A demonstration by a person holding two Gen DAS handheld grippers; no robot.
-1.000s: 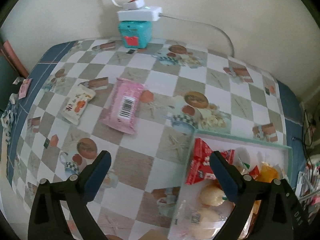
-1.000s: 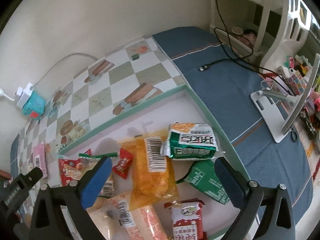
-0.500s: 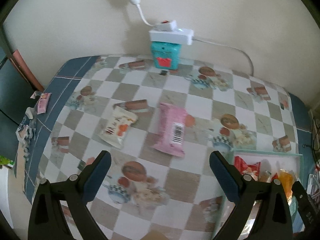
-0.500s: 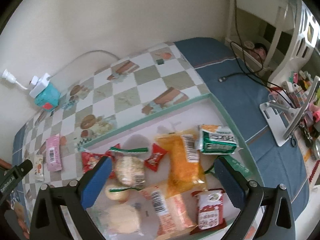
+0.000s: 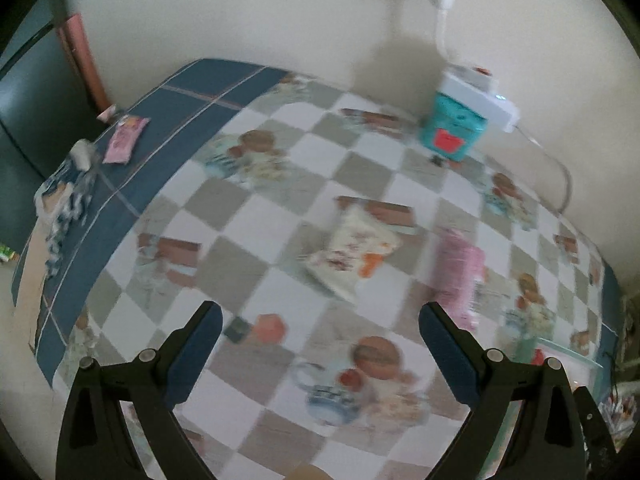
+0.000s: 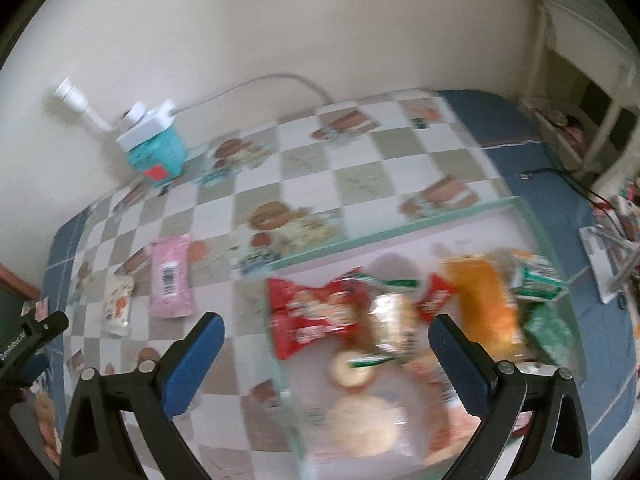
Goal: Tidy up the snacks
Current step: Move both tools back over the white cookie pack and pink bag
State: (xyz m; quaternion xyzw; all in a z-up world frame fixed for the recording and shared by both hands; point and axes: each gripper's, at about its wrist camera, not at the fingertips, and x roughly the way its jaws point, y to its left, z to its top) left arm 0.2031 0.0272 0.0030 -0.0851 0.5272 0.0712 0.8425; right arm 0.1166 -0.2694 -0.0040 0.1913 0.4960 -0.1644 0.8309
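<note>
Beyond the left gripper (image 5: 320,354) — spread, empty — lies the cream packet (image 5: 354,250).

Home room, checkered tablecloth (image 5: 256,264), snacks, power strip (image 6: 146,126)

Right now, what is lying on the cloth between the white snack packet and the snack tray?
In the right wrist view, only the pink packet lies between the white packet and the tray; the rest is bare checkered cloth.

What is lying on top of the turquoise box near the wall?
On the turquoise box lies a white power strip, with a plug on it. What the box contains is hidden.
</note>
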